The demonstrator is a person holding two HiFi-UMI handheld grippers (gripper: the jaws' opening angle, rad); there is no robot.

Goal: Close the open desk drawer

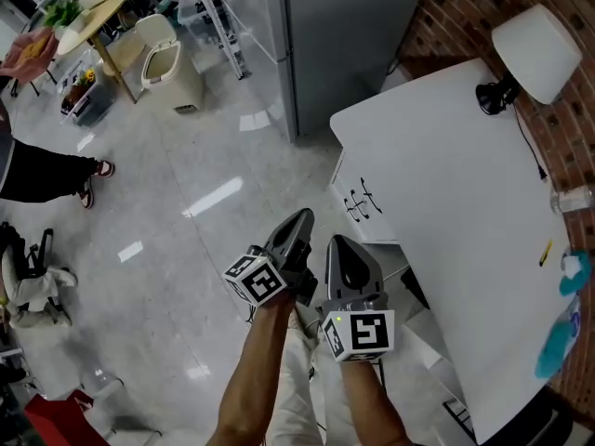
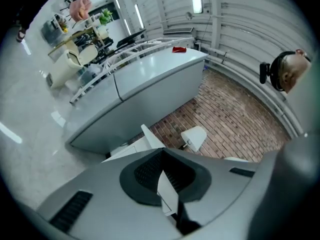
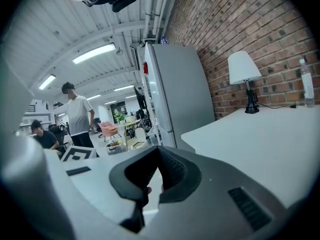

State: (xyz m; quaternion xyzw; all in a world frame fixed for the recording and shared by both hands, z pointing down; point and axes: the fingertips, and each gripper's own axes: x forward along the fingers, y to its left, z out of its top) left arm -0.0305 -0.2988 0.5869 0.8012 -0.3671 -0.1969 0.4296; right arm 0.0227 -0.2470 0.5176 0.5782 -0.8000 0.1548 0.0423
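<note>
Both grippers hang over the floor [image 1: 186, 221], just off the desk's [image 1: 446, 184] left edge. The left gripper [image 1: 304, 219] and right gripper [image 1: 337, 246] each have jaws pressed together, empty. The drawer front [image 1: 361, 203] sits under that edge, apparently flush, so closing looks complete. Next: check that nothing protrudes. If it does, push the front in.

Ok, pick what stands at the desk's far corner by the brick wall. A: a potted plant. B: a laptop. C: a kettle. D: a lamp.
D: a lamp with a white shade stands on the desk right beside the brick wall.
</note>
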